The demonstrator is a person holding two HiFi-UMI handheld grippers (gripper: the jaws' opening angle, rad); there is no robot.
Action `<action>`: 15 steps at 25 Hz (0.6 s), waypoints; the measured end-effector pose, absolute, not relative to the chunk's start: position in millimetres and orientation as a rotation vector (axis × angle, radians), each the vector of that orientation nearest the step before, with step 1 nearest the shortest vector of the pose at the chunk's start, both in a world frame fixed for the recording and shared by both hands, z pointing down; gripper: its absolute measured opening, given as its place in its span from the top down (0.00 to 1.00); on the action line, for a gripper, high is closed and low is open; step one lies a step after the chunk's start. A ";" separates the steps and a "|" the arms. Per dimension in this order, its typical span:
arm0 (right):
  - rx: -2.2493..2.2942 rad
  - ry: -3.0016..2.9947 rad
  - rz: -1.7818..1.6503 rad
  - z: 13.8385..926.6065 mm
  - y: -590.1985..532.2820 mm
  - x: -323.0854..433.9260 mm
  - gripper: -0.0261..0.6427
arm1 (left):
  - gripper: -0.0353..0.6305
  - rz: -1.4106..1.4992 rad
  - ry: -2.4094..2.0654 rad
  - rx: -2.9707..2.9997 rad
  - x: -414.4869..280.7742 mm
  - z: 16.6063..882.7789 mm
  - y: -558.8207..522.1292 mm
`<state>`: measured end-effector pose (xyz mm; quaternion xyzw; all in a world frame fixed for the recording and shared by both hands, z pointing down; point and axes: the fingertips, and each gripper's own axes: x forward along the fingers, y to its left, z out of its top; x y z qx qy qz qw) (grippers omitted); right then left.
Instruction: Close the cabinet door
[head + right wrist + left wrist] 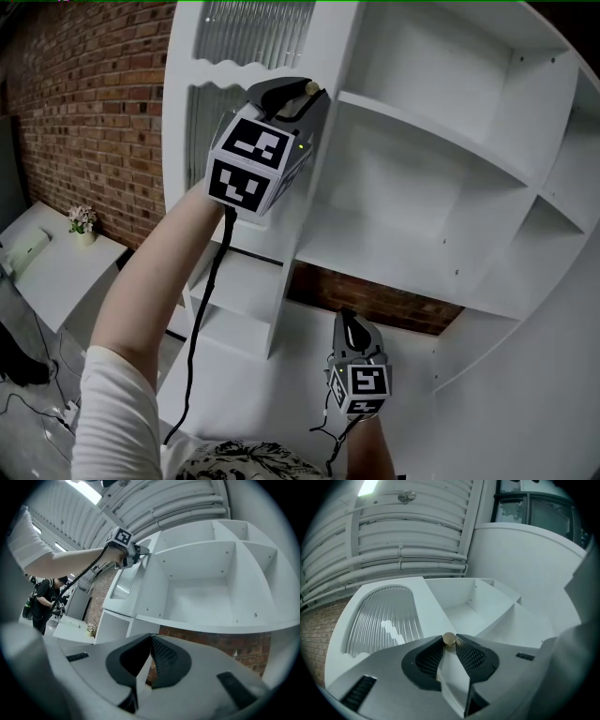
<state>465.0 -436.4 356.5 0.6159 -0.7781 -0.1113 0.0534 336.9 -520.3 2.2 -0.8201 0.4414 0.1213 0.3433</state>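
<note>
Between the fingers of the left gripper [305, 91] sits the small round knob [311, 89] of the cabinet door [217, 70]. In the left gripper view the knob [449, 639] lies right at the fingertips, and both tips press on its sides, so the left gripper [449, 642] is clamped on it. The door's white edge runs back between the two fingers towards the camera. To the left of the fingers lies the ribbed glass pane [382, 620] of the cabinet door [426, 616]. The door stands swung out from the cabinet [441, 141], whose bare white compartments lie to the right of the fingers.

The right gripper [349, 323] is held lower, well apart from the door and below the shelf [375, 258]. Its fingers meet at the tips with nothing between them, as the right gripper [151, 638] shows in its own view. That view also shows the left gripper [124, 541] up at the door's edge, with the brick wall [206, 644] beyond the right fingers. Far to the left of both grippers, a flower pot [82, 222] stands on a white bench [56, 277].
</note>
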 end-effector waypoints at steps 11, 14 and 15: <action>1.896 -2.348 -0.332 347.5 -436.4 438.4 0.95 | 0.86 0.384 1.074 -2.184 308.5 28.8 -504.6; 1.903 -2.381 -0.340 350.8 -438.9 421.1 0.95 | 0.90 0.398 1.048 -2.242 288.3 64.6 -496.9; 1.900 -2.388 -0.353 351.0 -439.1 414.2 0.95 | 0.91 0.394 1.041 -2.261 281.3 80.0 -494.8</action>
